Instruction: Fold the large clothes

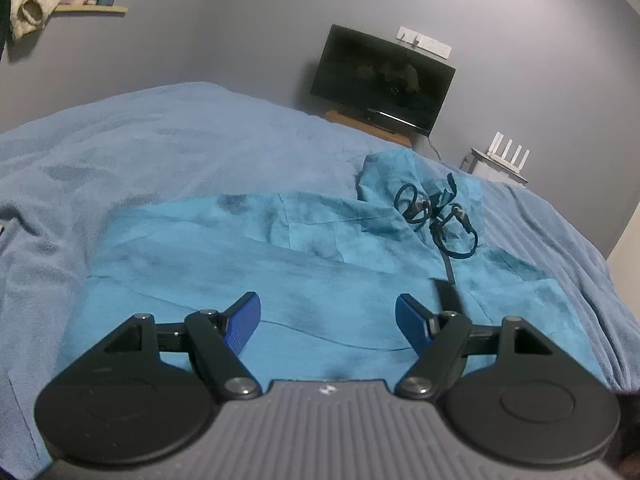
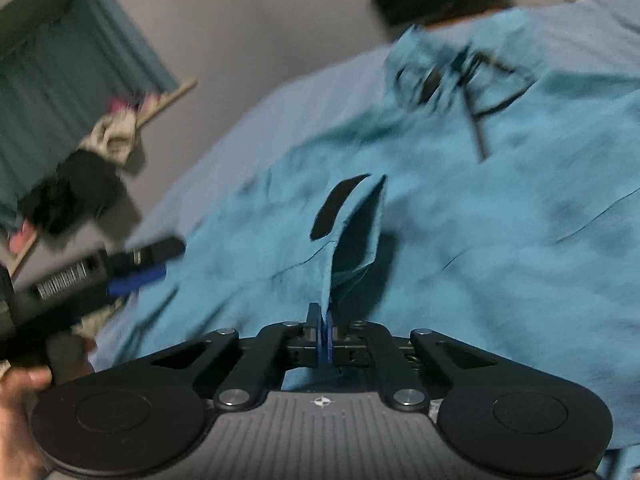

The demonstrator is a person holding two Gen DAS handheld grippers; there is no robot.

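Note:
A large teal garment (image 1: 280, 264) with black drawstrings (image 1: 440, 216) lies spread on the bed. My left gripper (image 1: 328, 316) hovers just over its near part, open, with nothing between the blue pads. In the right wrist view the garment (image 2: 500, 220) fills the middle. My right gripper (image 2: 325, 320) is shut on a raised flap (image 2: 360, 232) of it, which carries a black patch (image 2: 340, 208). The flap stands up from the pads as a narrow fold. The left gripper (image 2: 152, 264) shows at the left edge, apart from the flap. The drawstrings (image 2: 476, 92) are blurred.
A blue fleece blanket (image 1: 140, 140) covers the bed. Behind it stand a dark TV (image 1: 380, 80) on a wooden stand and a white router (image 1: 508, 156). A shelf with clothes (image 1: 36, 0) hangs upper left. A person's hand (image 2: 16, 420) holds the left gripper.

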